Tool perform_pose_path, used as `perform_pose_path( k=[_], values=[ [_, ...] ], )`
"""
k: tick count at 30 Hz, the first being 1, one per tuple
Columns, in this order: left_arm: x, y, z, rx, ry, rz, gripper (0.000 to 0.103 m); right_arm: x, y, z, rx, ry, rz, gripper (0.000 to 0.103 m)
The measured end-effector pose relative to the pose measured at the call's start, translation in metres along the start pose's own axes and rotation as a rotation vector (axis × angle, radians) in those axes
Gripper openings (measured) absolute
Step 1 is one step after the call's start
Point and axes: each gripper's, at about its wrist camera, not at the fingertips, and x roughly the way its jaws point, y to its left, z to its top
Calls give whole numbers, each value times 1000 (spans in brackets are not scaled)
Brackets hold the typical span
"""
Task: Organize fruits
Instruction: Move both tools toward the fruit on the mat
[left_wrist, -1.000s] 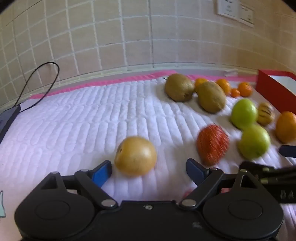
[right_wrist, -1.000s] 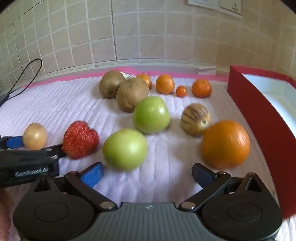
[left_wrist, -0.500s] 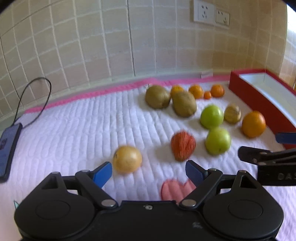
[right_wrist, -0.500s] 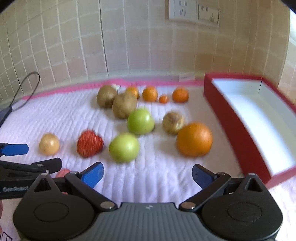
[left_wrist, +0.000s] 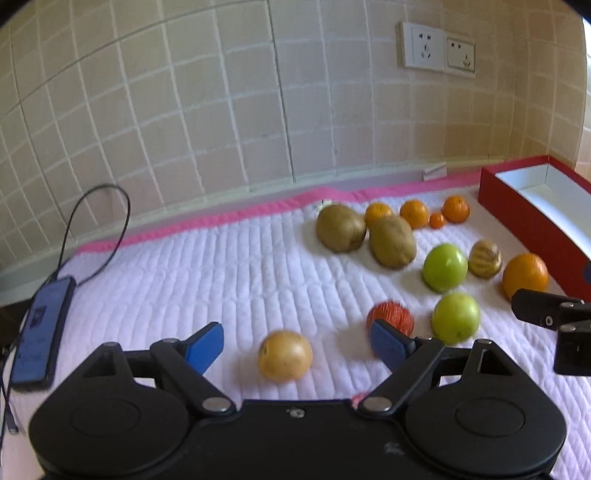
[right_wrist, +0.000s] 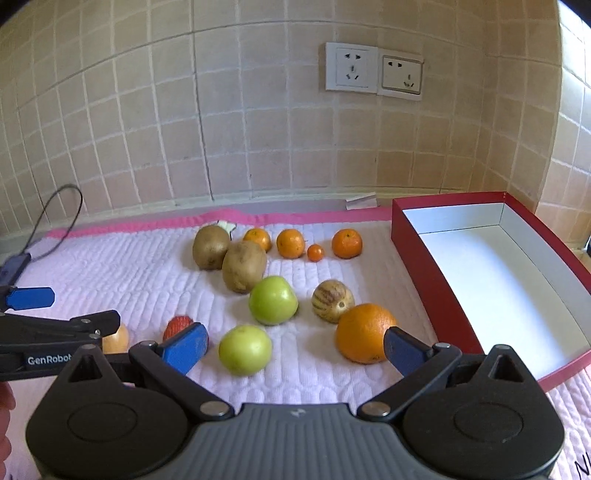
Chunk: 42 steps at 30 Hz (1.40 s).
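Both tongs hang released and empty above a white quilted mat (right_wrist: 129, 266) spread on the counter: the left tongs (left_wrist: 295, 341) bracket a yellow-brown round fruit (left_wrist: 284, 355) at lower centre of the left view, while the right tongs (right_wrist: 295, 347) frame a green apple (right_wrist: 245, 349) and a large orange (right_wrist: 365, 332) in the lower half of the right view. Across the middle of that view lie 2 kiwis (right_wrist: 243, 266), a second green apple (right_wrist: 273, 300), a striped melon-like fruit (right_wrist: 332, 300), a red netted fruit (right_wrist: 179, 326) partly hidden by a blue pad, and a back row of 4 small oranges (right_wrist: 346, 243). At right an open red box (right_wrist: 417, 258), white inside, holds nothing. No fruit appears sorted yet. Judged from this layout, the step in hand is a first pick: the tongs should settle squarely over 1 fruit with pads on opposite sides at its widest line, closing gently, since round fruit on soft quilting may roll or squirt free. A phone (left_wrist: 42, 328) with a cable sits at far left.
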Motion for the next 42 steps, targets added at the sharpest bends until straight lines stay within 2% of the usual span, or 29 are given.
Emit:
perform_pose_path(
  k=[7,20,42],
  values=[
    [-11,10,-8,-60,11,-7,102,7,13,-8,-36,58,-22,103],
    [-16,7,-4,-65,0,-17,102,8,15,-8,-38,74,-30,103],
    [6,28,-7,-110,29,-11,102,26,20,-7,-43,110,-26,103]
  ],
)
